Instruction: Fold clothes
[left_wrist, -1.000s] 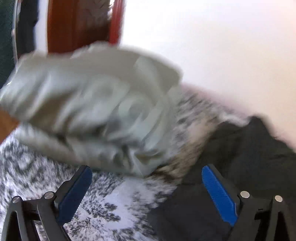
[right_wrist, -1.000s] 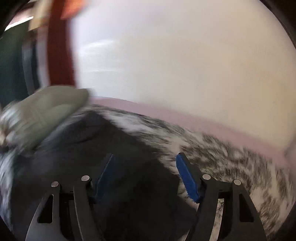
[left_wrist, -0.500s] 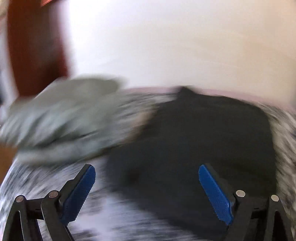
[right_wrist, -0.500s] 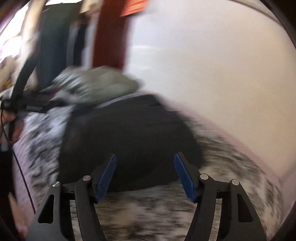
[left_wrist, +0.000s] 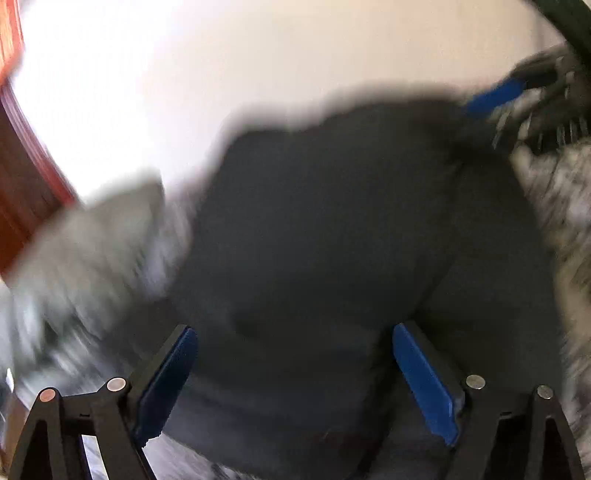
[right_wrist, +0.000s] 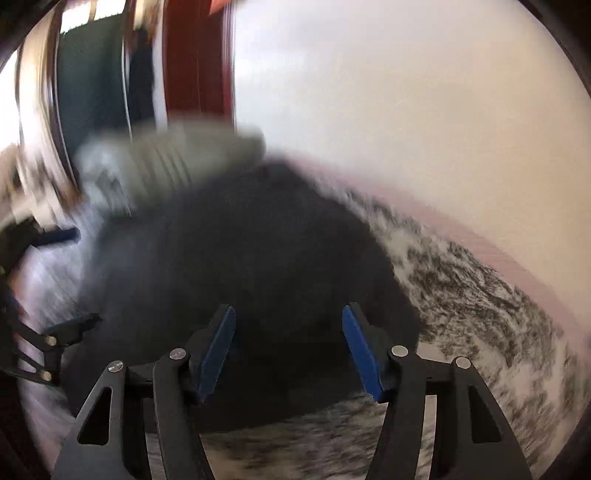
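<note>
A black garment (left_wrist: 332, 221) lies spread on a black-and-white patterned bedspread (right_wrist: 461, 295). A crumpled grey garment (left_wrist: 99, 240) sits at its left end, next to the wall. My left gripper (left_wrist: 293, 330) hovers over the near edge of the black garment (right_wrist: 240, 258), jaws wide and closing, pads pressing on nothing. My right gripper (right_wrist: 289, 309) hangs over the same garment's near right part, jaws half apart and closing, nothing pinched. One blue finger of the right gripper (left_wrist: 495, 96) shows at the garment's far right corner in the left wrist view. Both views are blurred by motion.
A pale wall (right_wrist: 406, 110) runs behind the bed. A red-brown wooden frame (right_wrist: 195, 74) stands at the left, beyond the grey garment (right_wrist: 177, 162). Bare bedspread (left_wrist: 569, 206) shows to the right of the black garment.
The left view swung from the grey garment to above the black one. The right view moved over the black garment's near part. Both pairs of jaws have narrowed a little.
</note>
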